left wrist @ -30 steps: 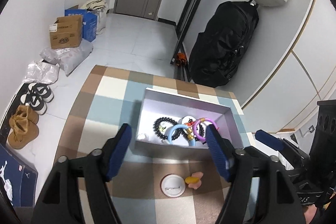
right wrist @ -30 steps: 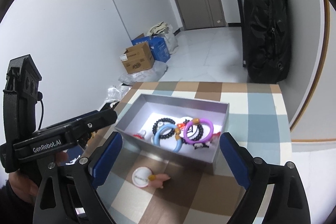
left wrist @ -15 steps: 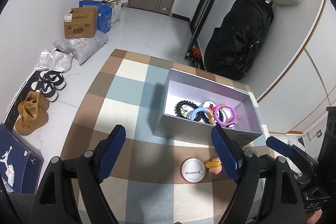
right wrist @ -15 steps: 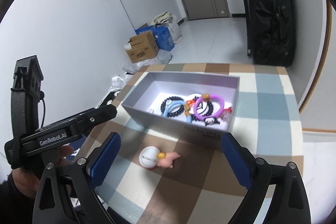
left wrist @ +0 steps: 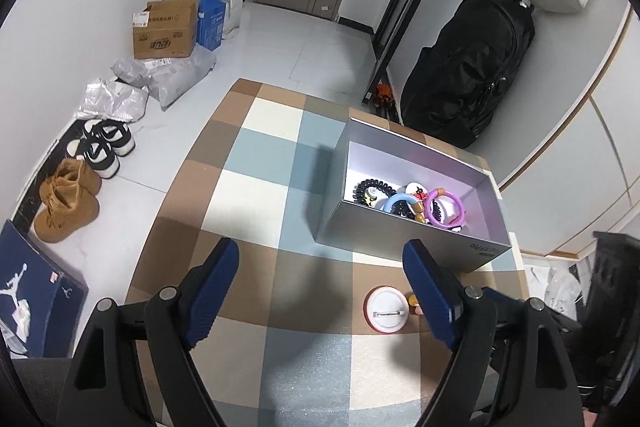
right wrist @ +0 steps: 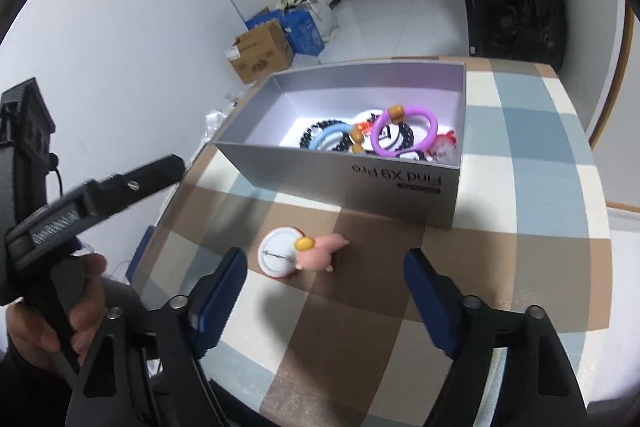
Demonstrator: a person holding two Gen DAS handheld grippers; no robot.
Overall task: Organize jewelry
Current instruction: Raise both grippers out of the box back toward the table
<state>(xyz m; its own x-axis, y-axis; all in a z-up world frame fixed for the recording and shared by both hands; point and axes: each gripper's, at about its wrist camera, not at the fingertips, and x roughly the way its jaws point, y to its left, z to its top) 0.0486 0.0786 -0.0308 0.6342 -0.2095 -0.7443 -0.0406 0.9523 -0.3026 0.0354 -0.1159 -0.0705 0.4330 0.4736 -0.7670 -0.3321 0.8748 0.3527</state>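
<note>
Two loose pieces, a flat round badge (right wrist: 279, 257) and a small pink figurine (right wrist: 320, 254) touching it, lie on the tabletop (right wrist: 520, 267) just ahead of the right gripper (right wrist: 326, 277), whose fingers, like the left gripper's (left wrist: 320, 281), gape empty; both look light and rigid, the figurine's body the easier hold.

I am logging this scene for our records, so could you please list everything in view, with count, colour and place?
Box: 1, grey, open, on the table.
Purple bracelet: 1, in the box.
Blue bracelet: 1, in the box.
Black bead bracelet: 1, in the box.
Round badge: 1, white with red rim, on the table before the box.
Pink figure: 1, touching the badge.
Table: 1, checked cloth.
Backpack: 1, black, by the wall.
Cardboard box: 1, brown, on the floor.
Shoes: two pairs, tan and black-white.
Left gripper: open.
Right gripper: open.
</note>
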